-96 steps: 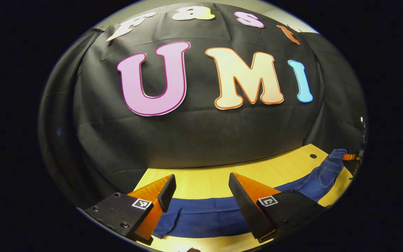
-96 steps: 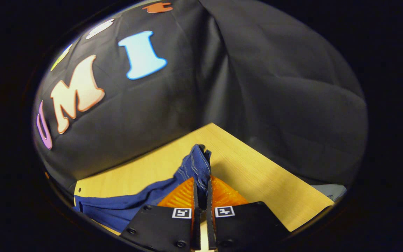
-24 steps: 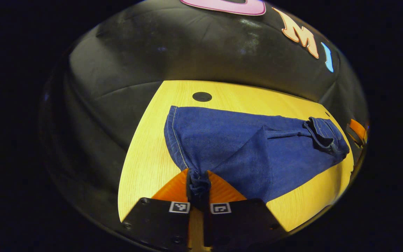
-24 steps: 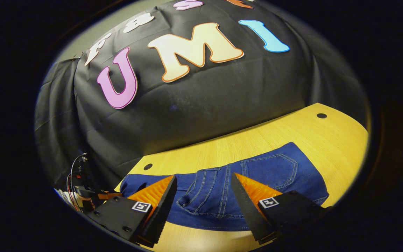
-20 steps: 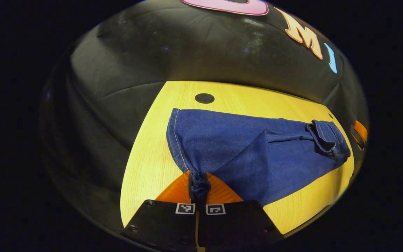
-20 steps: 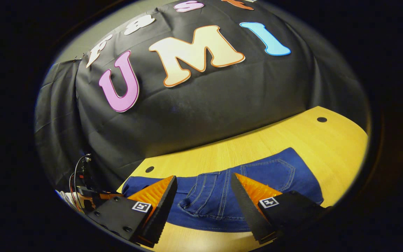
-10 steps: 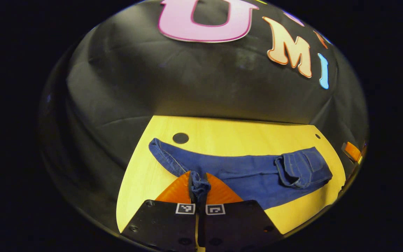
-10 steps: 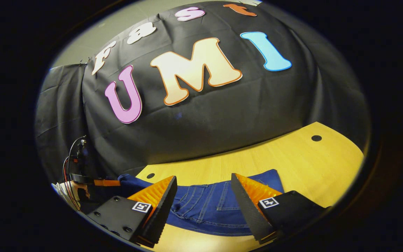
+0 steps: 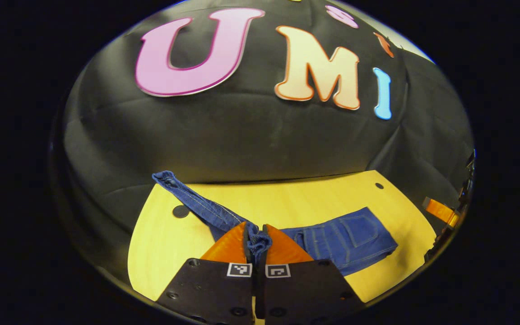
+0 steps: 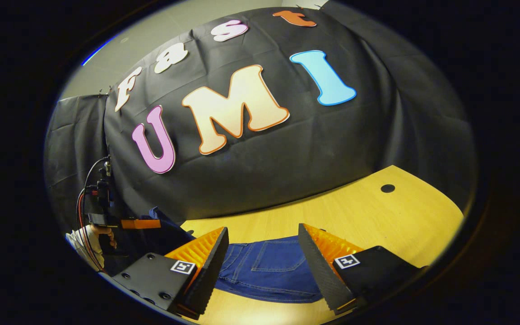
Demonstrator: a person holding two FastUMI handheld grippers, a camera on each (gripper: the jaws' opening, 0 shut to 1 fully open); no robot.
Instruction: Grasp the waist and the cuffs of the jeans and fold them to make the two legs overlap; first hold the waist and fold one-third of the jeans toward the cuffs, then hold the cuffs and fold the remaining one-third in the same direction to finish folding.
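Observation:
The blue jeans (image 9: 350,237) lie on the yellow wooden table (image 9: 287,198) with the waist part folded over, a back pocket facing up. My left gripper (image 9: 255,234) is shut on the cuffs, and the lifted leg edge (image 9: 197,203) rises from it up to the left, off the table. In the right gripper view the folded jeans (image 10: 269,266) lie just beyond my right gripper (image 10: 262,230), which stands open above them with nothing between its fingers. Farther left in that view, the left gripper (image 10: 140,223) and the hand (image 10: 90,243) holding it carry the raised cuffs (image 10: 163,221).
Round holes mark the table top (image 9: 180,211) (image 9: 379,185) (image 10: 387,188). The black cloth wall closes the table's far side. Bare wood lies to the right of the jeans (image 10: 400,225). Cables (image 10: 89,189) hang by the left gripper.
My left gripper, shut on the cuffs, has lifted them off the table and swung them toward the folded waist. The right gripper stays open and has tilted up a little.

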